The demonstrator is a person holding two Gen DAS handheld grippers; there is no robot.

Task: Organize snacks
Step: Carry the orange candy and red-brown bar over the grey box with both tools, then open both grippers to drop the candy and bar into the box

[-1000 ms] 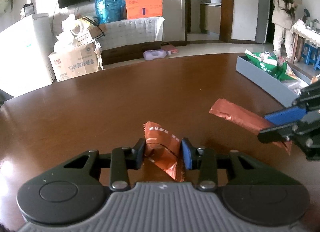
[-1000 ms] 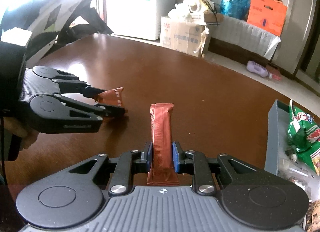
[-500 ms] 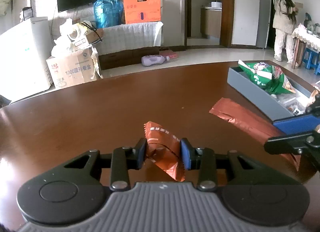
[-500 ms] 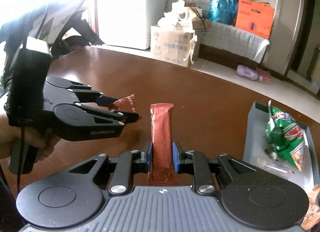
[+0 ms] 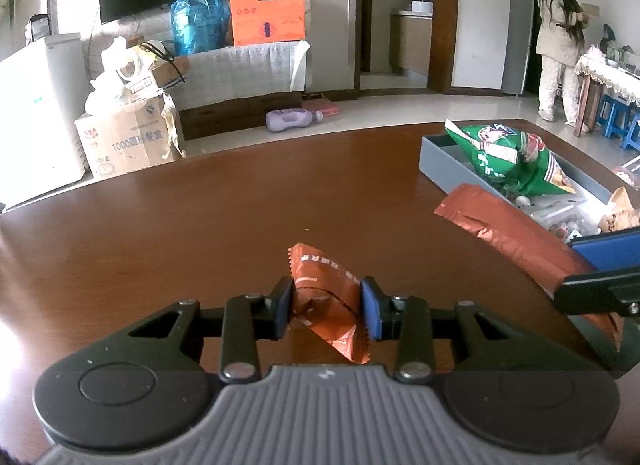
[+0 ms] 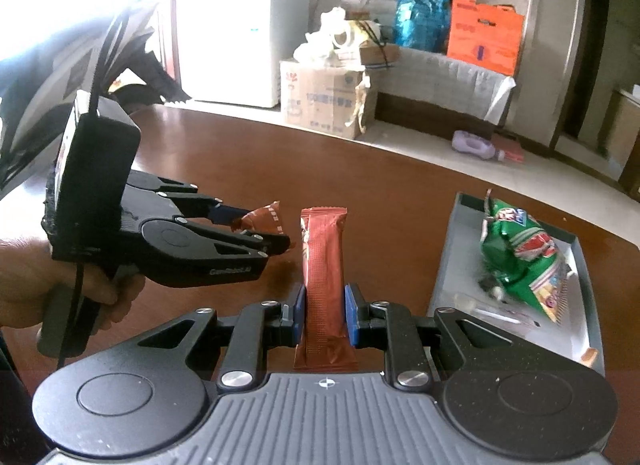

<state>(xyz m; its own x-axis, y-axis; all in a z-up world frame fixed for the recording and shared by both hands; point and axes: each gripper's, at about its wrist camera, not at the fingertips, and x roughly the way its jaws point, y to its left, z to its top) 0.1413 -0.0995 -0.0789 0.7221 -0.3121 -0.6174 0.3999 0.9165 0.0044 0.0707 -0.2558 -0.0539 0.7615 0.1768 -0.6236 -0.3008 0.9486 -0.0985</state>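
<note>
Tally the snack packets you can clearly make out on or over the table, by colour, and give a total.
Orange small packet in the left tongs: 1
Red-brown long stick packet in the right tongs: 1
Green bag in the grey tray: 1
Total: 3; smaller tray contents are unclear.

Little can be read. The cardboard box (image 5: pixel 128 141) on the floor beyond the far edge of the table (image 5: pixel 240 201) carries "1000" followed by Chinese characters on its front. The left gripper (image 6: pixel 256 231), seen from the right wrist camera, bears raised lettering along its lower finger that looks like "GeneRobot.AI", though the blur leaves that uncertain. White printing on the small orange packet (image 5: pixel 328 297) and on the green snack bag (image 5: pixel 508 157) is too blurred to read.
</note>
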